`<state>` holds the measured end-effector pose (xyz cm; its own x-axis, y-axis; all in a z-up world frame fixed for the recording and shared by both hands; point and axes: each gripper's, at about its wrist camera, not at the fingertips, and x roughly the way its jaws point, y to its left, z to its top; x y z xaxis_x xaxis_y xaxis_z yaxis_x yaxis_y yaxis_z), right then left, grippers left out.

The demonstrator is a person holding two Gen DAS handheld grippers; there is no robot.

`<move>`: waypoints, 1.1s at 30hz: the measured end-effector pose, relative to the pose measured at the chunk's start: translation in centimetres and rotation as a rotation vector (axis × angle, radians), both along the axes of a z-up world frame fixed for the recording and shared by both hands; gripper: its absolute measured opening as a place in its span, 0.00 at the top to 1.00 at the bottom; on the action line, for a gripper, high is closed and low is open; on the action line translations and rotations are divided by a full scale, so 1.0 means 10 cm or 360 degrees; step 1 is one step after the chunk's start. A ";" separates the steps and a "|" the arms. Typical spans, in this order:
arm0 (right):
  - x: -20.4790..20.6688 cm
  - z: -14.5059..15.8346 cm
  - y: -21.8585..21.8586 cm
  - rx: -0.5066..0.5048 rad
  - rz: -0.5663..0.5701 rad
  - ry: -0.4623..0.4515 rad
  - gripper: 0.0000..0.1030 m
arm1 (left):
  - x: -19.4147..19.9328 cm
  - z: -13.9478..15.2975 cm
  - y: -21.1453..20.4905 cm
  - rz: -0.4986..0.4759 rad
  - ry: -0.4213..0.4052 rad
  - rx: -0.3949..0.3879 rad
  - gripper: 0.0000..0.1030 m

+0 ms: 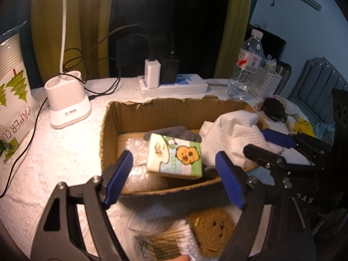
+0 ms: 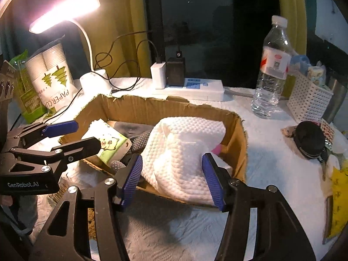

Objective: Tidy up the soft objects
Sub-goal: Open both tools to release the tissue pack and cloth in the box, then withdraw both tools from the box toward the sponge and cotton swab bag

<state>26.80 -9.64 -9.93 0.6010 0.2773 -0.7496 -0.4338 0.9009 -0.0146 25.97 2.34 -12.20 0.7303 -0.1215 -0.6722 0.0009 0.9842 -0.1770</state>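
From my left wrist camera, the desk lamp base [image 1: 67, 106] sits at ten o'clock, with the bag of paper cups [image 1: 13, 91] at the far nine o'clock edge. My left gripper [image 1: 174, 178] tilts down toward the near wall of the cardboard box [image 1: 108, 134], its blue pads spread wide and pressing on nothing. The cartoon tissue pack [image 1: 175, 155] lies tilted inside the box at the frame's centre, seen between the two pads but clear of both. Under it I see a grey dotted sock [image 1: 182, 131] at twelve o'clock of the pack and bubble wrap [image 1: 134, 152] at its nine o'clock. Below the gripper, at six o'clock, a brown knitted bear [image 1: 212, 230] rests on the white table cover [image 1: 54, 152], outside the box. The white towel [image 1: 235, 134] is heaped in the box's two o'clock corner, and my right gripper enters from three o'clock beside it.

From my right wrist camera, the left gripper reaches in from nine o'clock over the box's left wall. My right gripper [image 2: 171, 176] also points steeply down, jaws apart, its pads flanking the towel's near bulge where it hangs over the box's front wall; I cannot tell whether they brush the cloth, but they do not squeeze it. A water bottle [image 2: 271, 71] stands at two o'clock, a white perforated basket [image 2: 308, 100] further right.
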 end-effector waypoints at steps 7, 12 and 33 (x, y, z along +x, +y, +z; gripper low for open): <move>-0.18 0.12 -0.01 -0.0013 -0.0027 -0.0044 0.42 | -0.21 0.11 0.03 0.0009 -0.0039 -0.0010 0.23; -0.30 0.23 -0.03 -0.0013 -0.0046 -0.0094 0.29 | -0.35 0.17 0.06 0.0018 -0.0062 -0.0025 0.23; -0.05 0.11 -0.07 0.0218 -0.0055 0.0011 0.23 | -0.51 0.07 0.33 0.0116 -0.0043 -0.0034 0.22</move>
